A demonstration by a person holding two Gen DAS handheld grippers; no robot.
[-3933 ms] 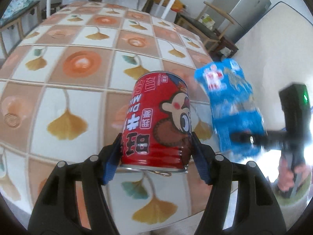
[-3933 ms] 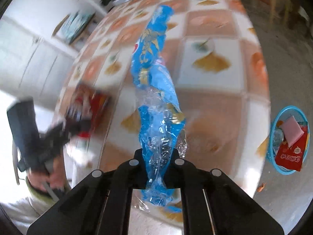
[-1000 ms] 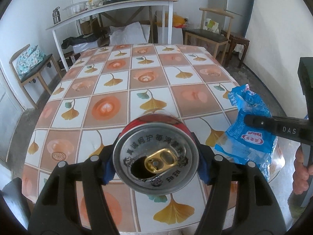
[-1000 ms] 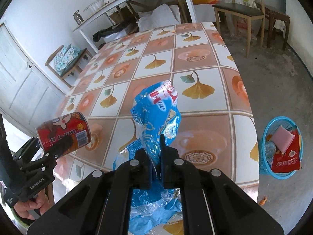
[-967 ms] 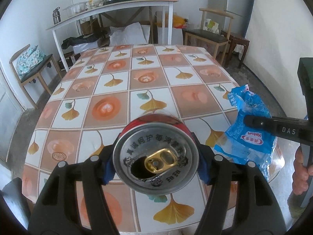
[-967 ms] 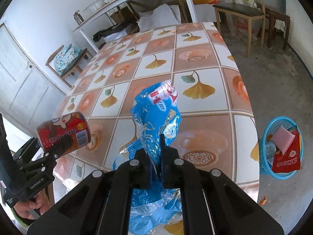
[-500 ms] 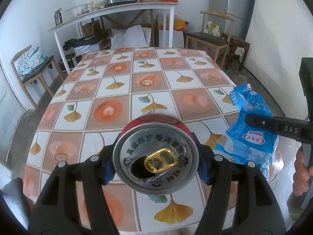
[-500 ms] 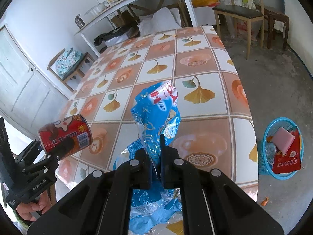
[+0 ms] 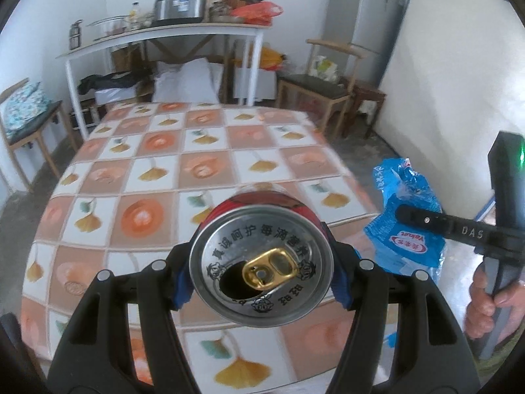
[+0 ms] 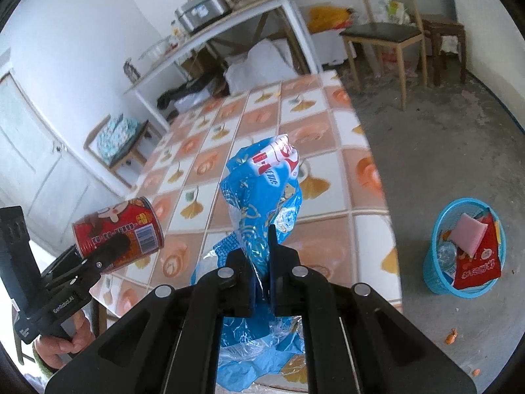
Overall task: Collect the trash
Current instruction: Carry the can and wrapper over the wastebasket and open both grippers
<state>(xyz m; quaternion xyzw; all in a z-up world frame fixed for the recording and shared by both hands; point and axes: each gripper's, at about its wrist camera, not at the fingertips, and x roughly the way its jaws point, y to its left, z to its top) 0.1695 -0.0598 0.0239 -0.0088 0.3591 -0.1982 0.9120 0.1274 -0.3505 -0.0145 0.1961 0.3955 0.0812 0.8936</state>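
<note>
Can: your left tongs clamp a red metal drink can with a cartoon face on its side; the blue pads press its wall at 9 and 3 o'clock. The silver lid has an open mouth and a gold pull tab, ringed with printed characters.
Wrapper: your right tongs are pinched nearly shut on a crumpled blue plastic snack wrapper with a red and white label at its upper end; clear film hangs below the fingers.
Where: both are lifted over the near end of the table, which wears a cloth of orange and white squares with ginkgo leaves.
Around: in your right view a round blue mesh waste basket stands on the grey floor at 3 o'clock, beside the table's right edge, with a pink sponge and a red packet in it. A wooden chair sits at 1 o'clock and a white side table with a steel cooker beyond the far end.
In the way: the table's corner lies between the wrapper and the basket.
Pointing: the can's long axis runs along your left tongs, lid facing the camera, base away. The wrapper's long axis stands roughly upright, label end toward 12 o'clock.
</note>
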